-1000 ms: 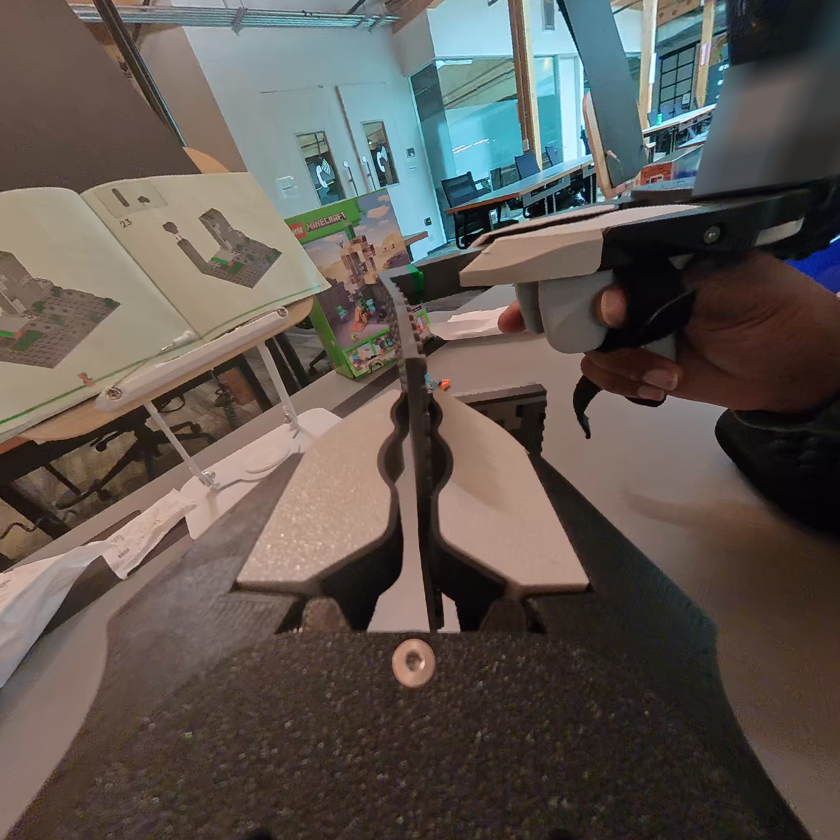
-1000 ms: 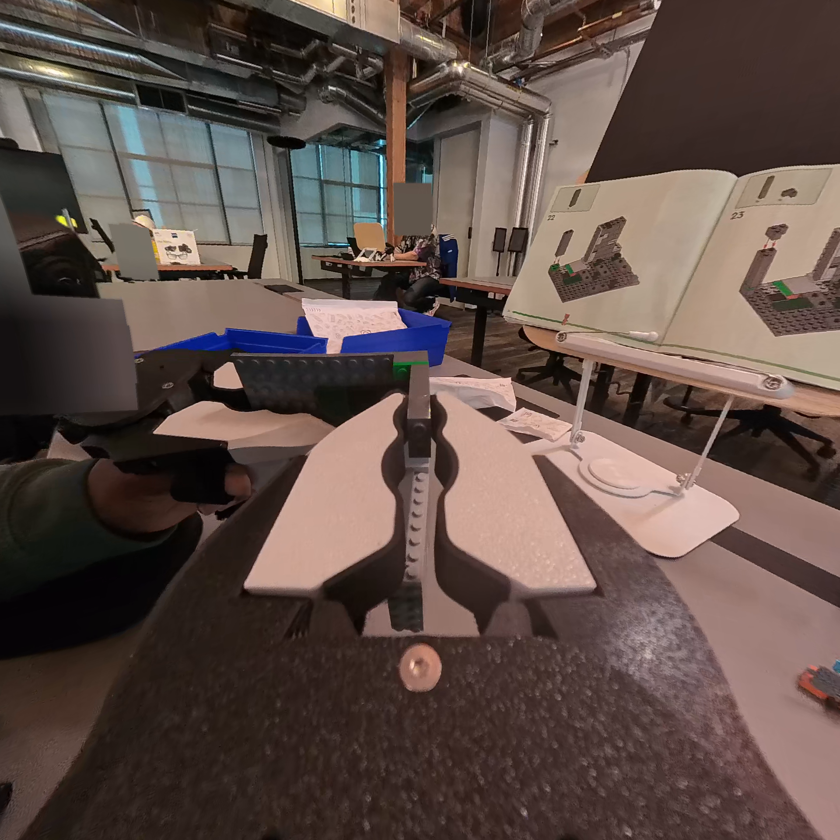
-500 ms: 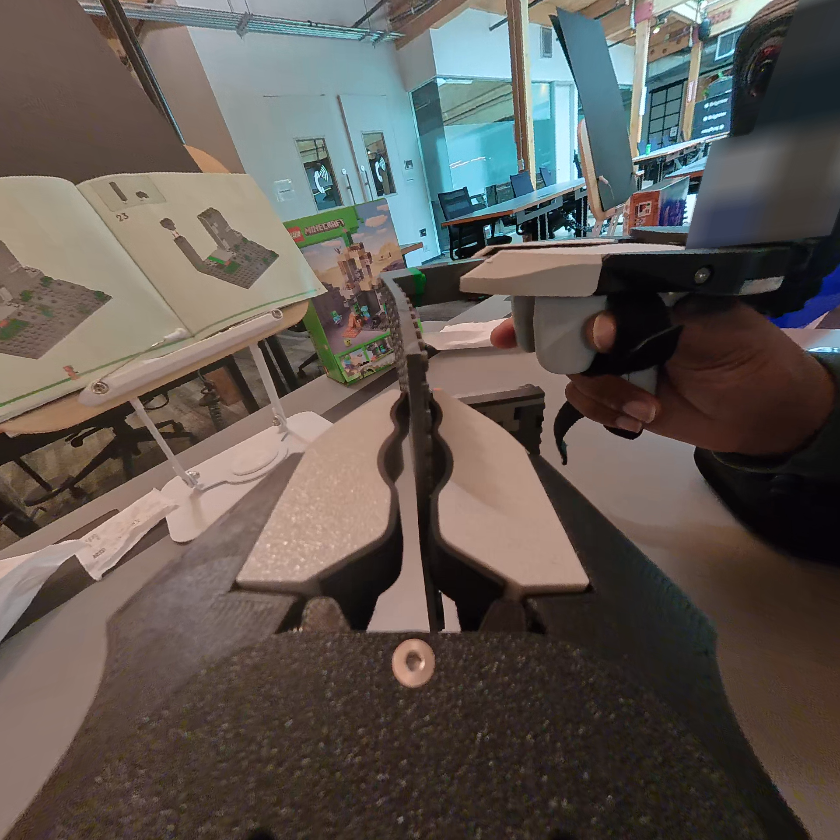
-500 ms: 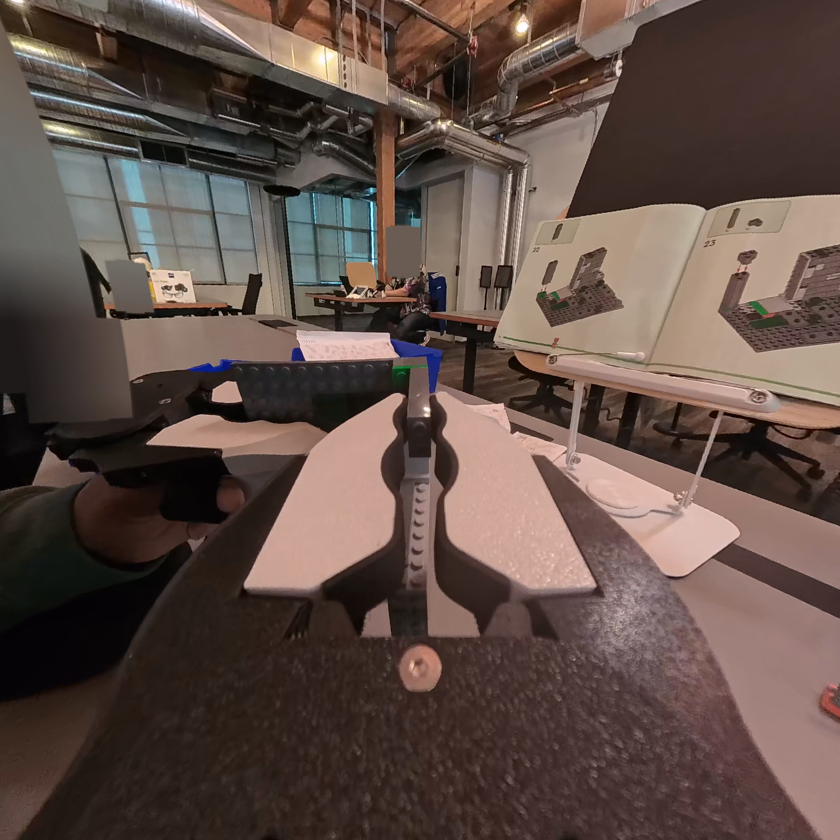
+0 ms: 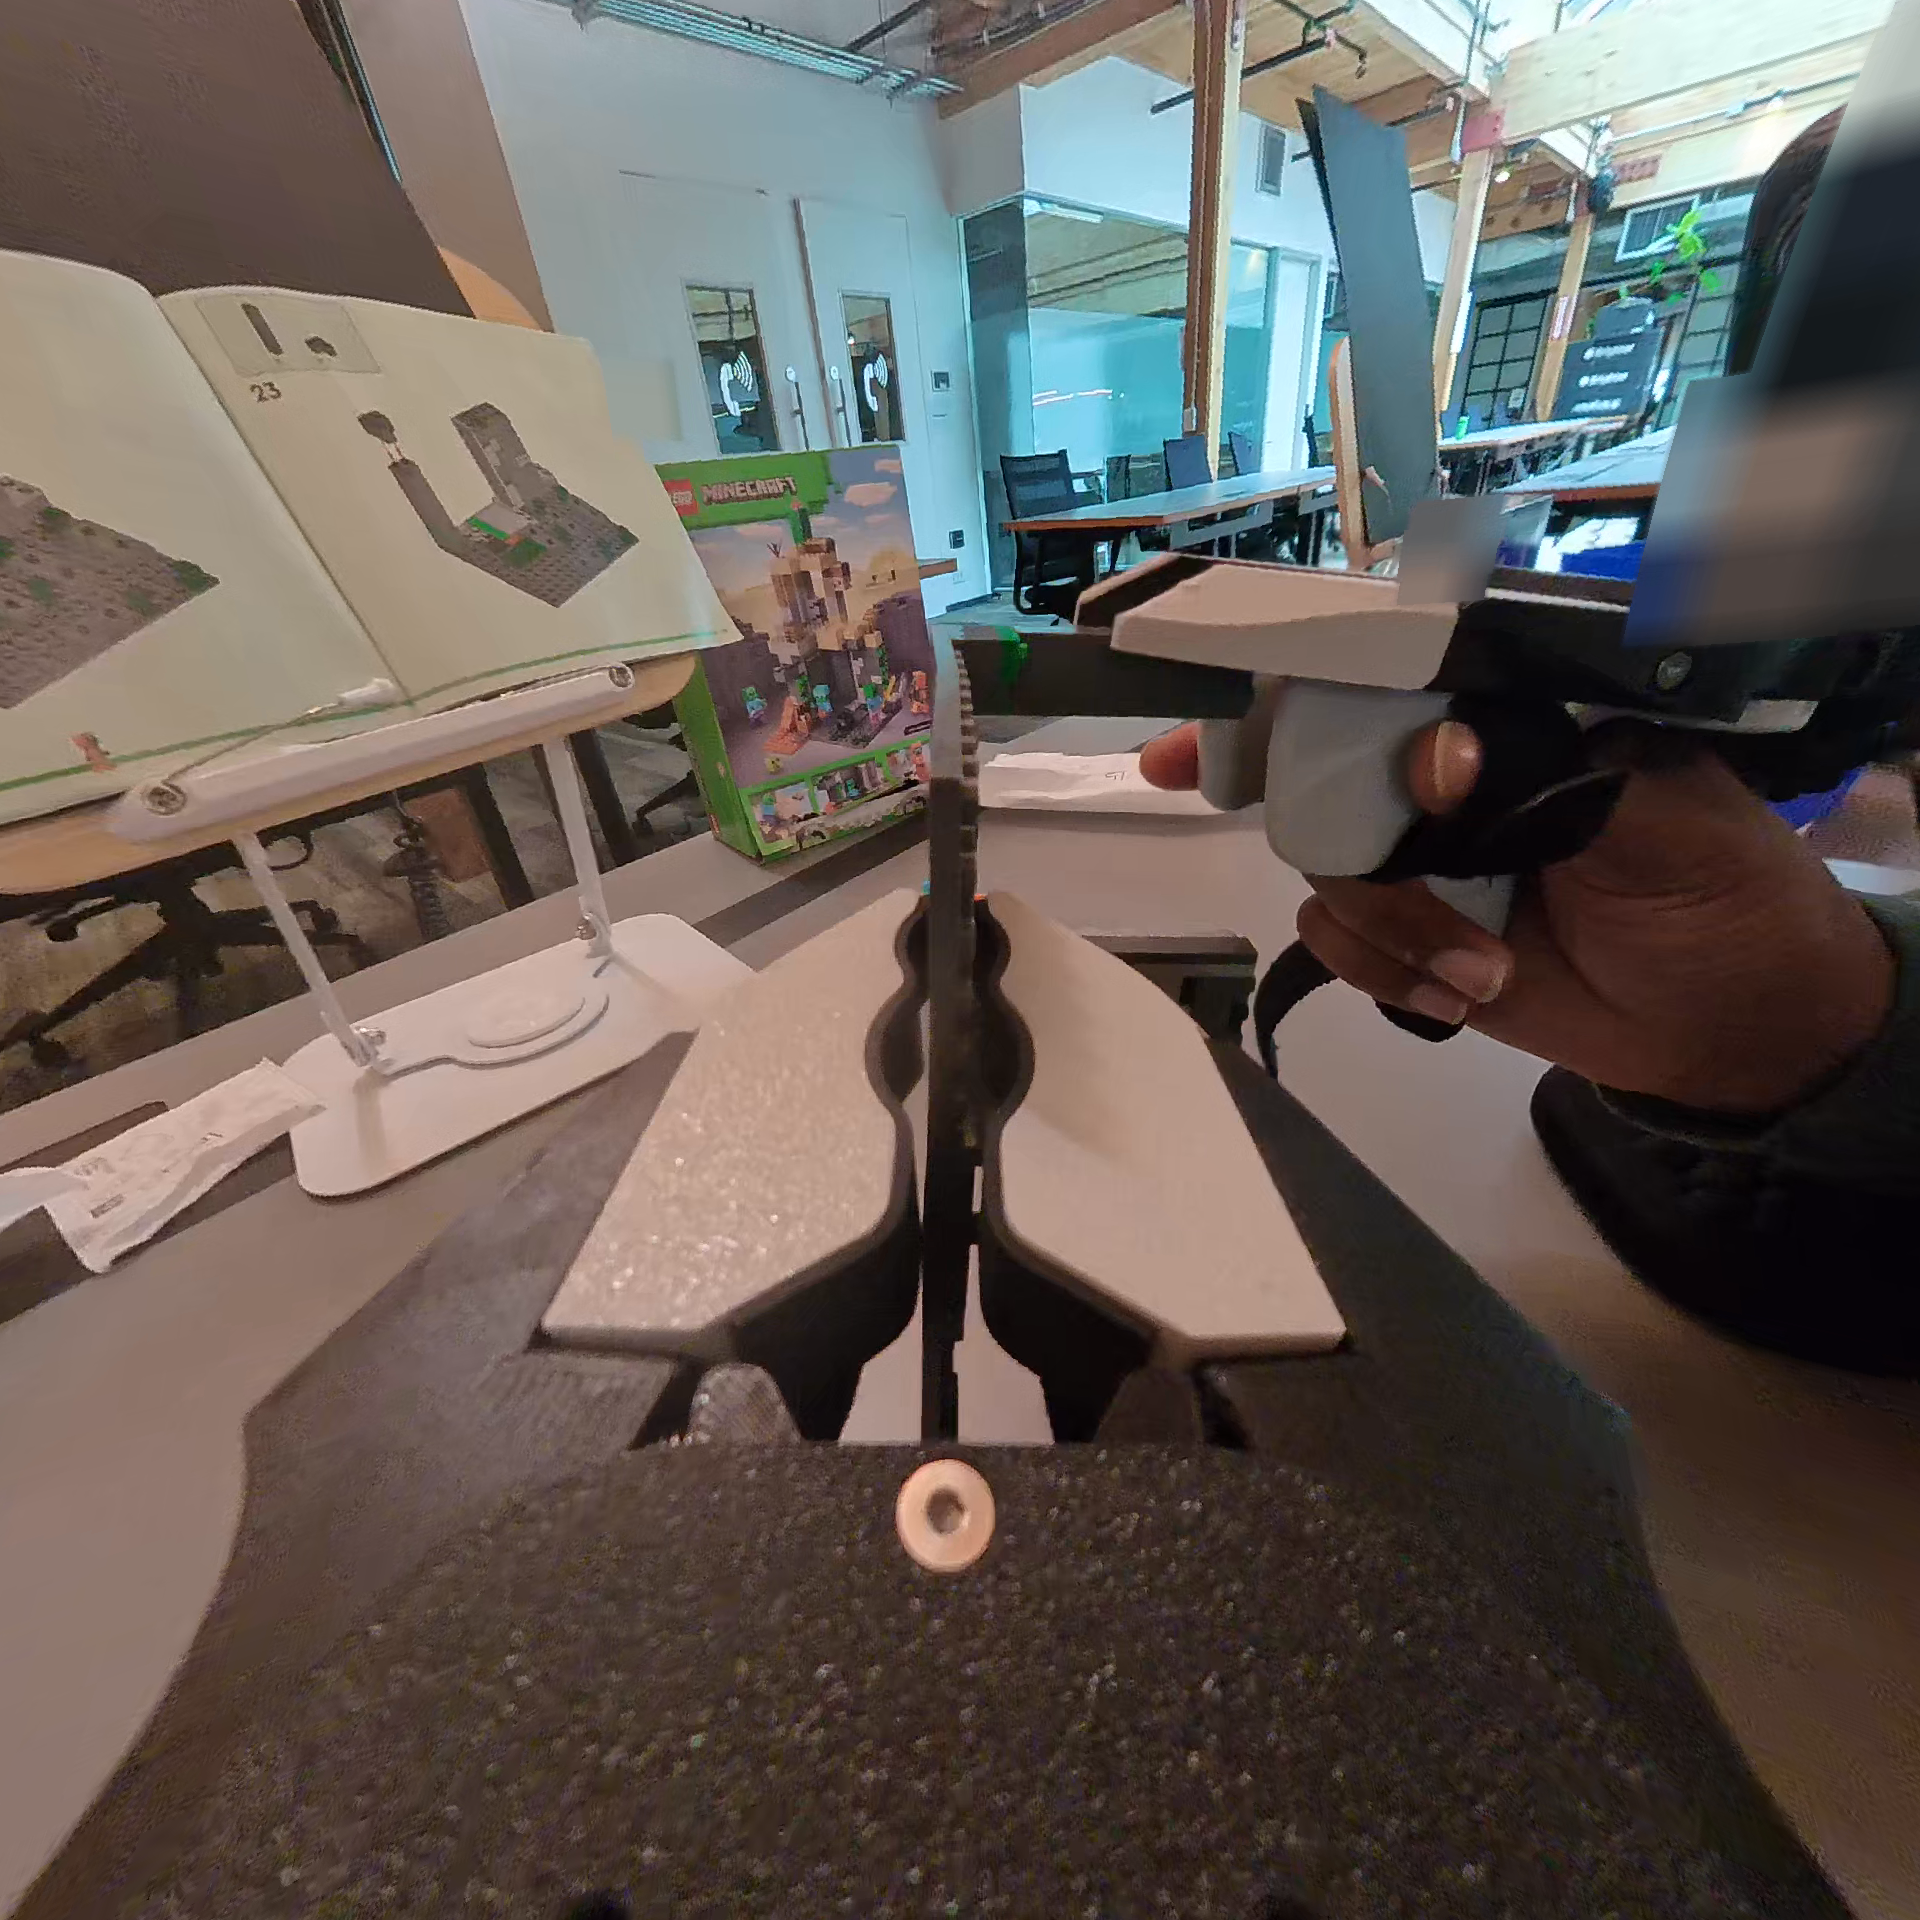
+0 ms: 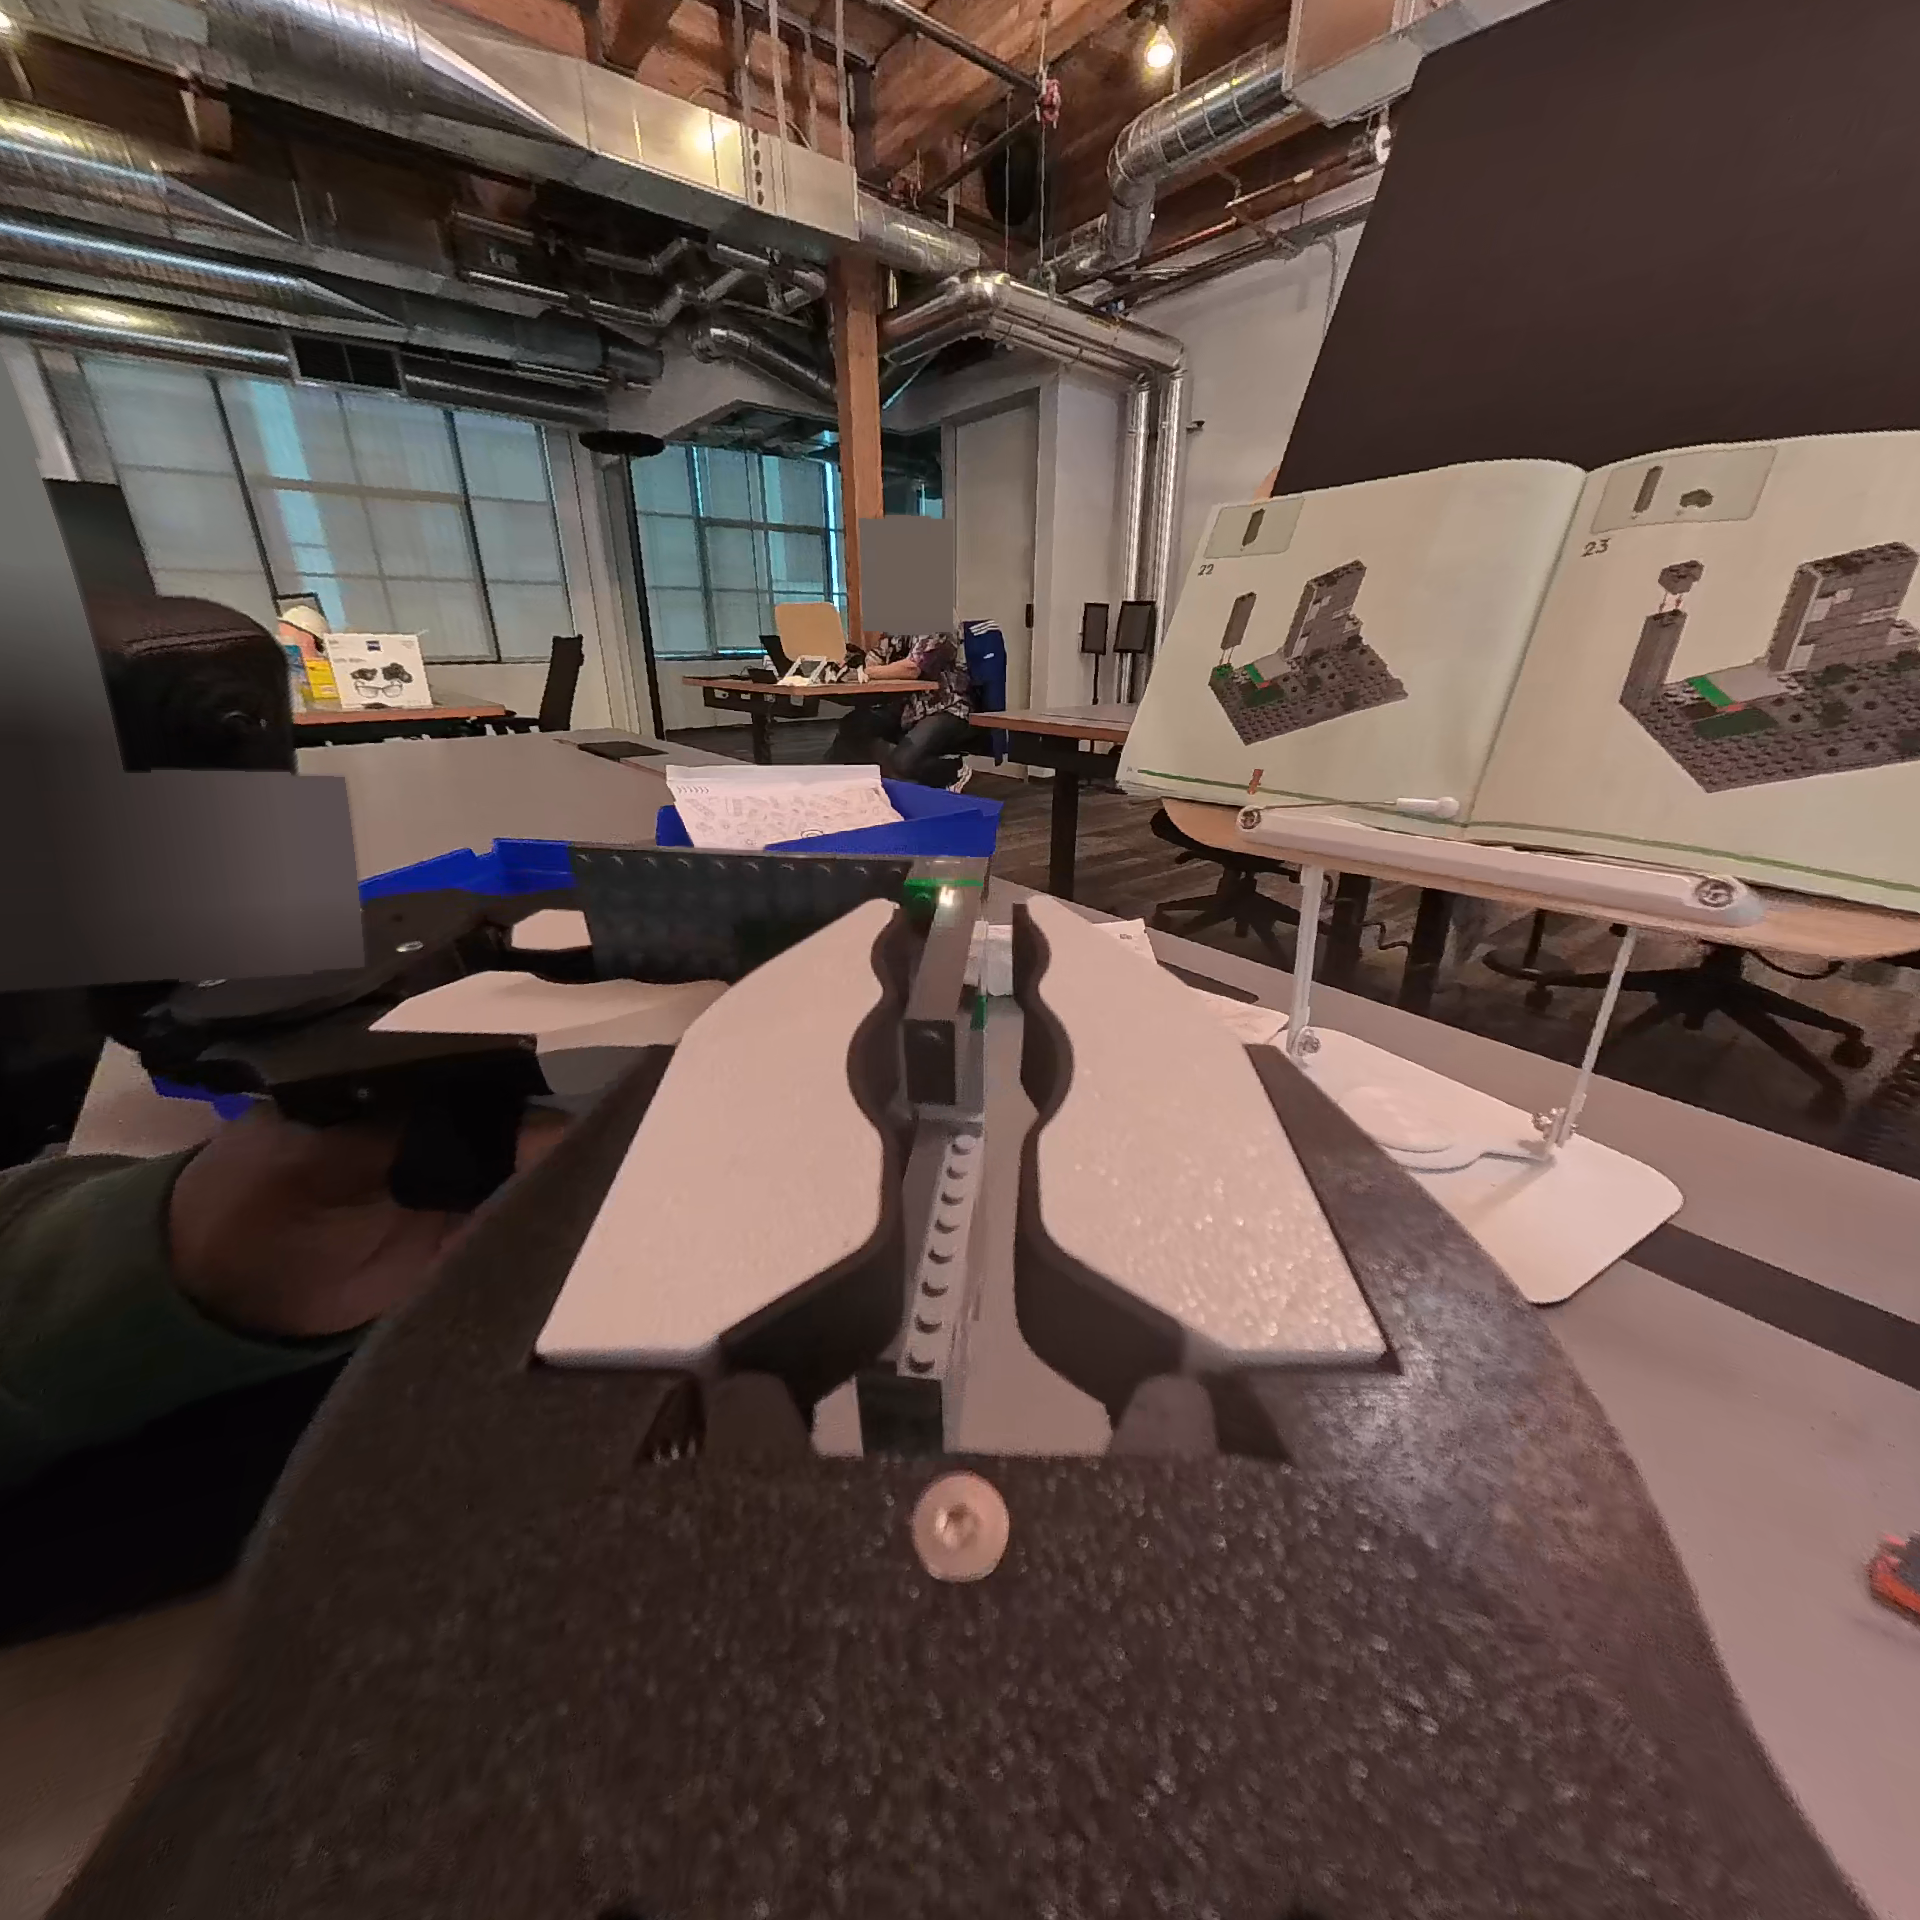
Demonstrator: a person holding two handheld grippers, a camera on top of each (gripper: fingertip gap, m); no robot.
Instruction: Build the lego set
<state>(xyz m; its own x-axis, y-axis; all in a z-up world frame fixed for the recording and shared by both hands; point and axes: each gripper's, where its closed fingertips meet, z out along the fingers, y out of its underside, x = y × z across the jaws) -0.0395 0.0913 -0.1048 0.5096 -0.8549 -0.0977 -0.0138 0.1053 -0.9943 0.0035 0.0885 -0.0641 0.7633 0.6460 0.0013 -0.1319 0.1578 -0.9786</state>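
Beside the white book stand, the left gripper pinches the dark grey baseplate on edge, its fingers pressed against both faces. Right of that stand in the left wrist view, the right gripper has parted slightly around a grey studded column; whether it grips is unclear. An open instruction book rests on the stand, with the set's box behind it.

The open instruction book runs off the left edge; a small orange-and-blue piece on the bench is cut off and blurred.
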